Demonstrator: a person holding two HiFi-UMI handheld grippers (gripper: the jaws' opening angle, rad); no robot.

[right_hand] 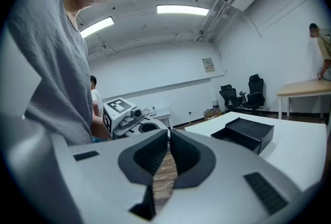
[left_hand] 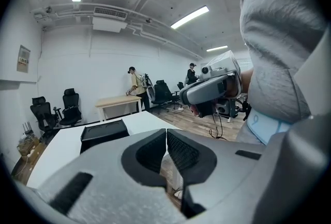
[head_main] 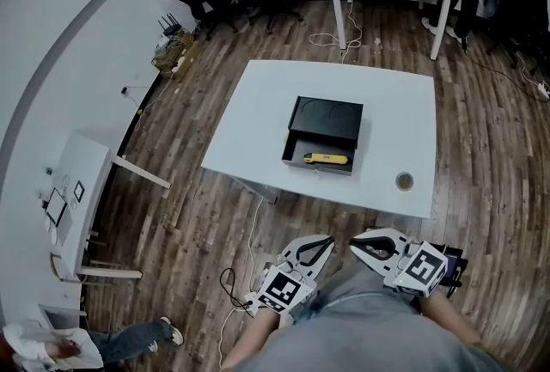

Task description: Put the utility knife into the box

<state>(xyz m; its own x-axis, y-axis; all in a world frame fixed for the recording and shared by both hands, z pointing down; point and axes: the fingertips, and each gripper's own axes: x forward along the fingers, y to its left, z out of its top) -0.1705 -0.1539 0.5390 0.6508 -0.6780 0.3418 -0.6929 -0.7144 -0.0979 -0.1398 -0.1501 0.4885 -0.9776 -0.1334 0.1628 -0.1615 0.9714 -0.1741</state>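
Evidently the placing step was complete: the yellow utility knife lay in the open drawer of the black box on the white table. I held the left gripper and the right gripper well apart from the table, jaws together and empty. My judgement: the next move called only for closing the drawer, if required.

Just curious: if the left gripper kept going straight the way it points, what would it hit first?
Probably the near edge of the white table, with the black box further on, left of that line; height is unclear.
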